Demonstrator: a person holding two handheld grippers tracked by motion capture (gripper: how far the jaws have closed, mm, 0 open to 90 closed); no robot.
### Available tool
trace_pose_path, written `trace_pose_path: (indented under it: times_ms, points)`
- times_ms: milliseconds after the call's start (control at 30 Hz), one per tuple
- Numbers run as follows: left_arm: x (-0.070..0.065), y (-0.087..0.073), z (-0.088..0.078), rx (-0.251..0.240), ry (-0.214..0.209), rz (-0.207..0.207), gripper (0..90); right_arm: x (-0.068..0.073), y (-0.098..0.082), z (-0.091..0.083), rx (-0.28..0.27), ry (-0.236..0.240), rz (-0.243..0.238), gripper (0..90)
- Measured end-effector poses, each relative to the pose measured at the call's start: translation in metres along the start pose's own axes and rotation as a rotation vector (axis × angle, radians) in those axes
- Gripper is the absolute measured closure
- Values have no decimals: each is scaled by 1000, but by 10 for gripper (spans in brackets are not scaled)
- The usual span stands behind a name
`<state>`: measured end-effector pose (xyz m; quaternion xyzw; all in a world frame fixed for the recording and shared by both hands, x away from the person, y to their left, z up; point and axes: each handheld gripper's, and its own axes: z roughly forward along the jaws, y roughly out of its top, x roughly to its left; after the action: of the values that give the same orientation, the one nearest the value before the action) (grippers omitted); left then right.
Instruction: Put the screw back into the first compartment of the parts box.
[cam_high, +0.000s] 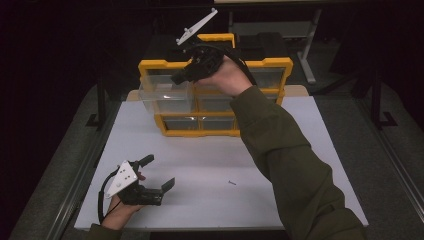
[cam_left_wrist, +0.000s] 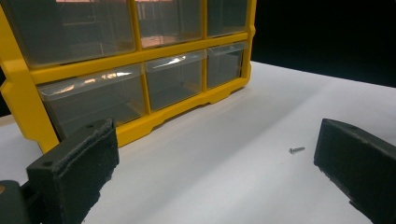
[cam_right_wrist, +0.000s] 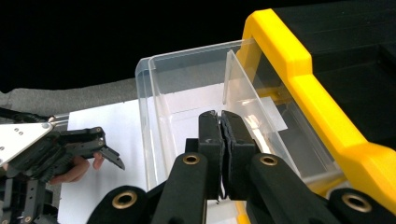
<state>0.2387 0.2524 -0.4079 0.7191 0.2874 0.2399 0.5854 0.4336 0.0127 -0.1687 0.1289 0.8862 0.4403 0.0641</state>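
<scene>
The high view looks forward and down from above the person's side of the desk (cam_high: 210, 170), taking in the whole white top and the yellow drawer cabinet (cam_high: 215, 95) at its far end. The left gripper view sits low, just above the desk (cam_left_wrist: 243, 140), looking between its own spread jaws across the surface at the drawer cabinet (cam_left_wrist: 135, 70) and a small screw (cam_left_wrist: 296, 150), which the high view also shows (cam_high: 232, 183). The right gripper view rides high and close over the cabinet's pulled-out clear drawer (cam_right_wrist: 187, 107), looking down along its own jaws; it shares the left hand-held gripper (cam_right_wrist: 100, 144) with the high view (cam_high: 160, 172).
</scene>
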Motion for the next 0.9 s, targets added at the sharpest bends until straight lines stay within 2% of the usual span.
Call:
trace_pose_path:
  times_ms: [100,567,633,767,800,900]
  points:
    - [-1,0,1,-18,-2,-20,0,0,2,6,19,-4,-1,872]
    - [-1,0,0,-16,-2,-18,0,-2,0,21,80,-3,-8,868]
    - [-1,0,0,-18,-1,-17,0,-2,0,21,75,-2,-3,848]
    - [-1,0,1,-15,-4,-16,0,-1,2,15,42,-13,7,699]
    - [-2,0,1,-14,-5,-17,0,-1,2,12,30,-19,14,689]
    - [-1,0,1,-10,-5,-14,0,0,2,5,17,-12,16,792]
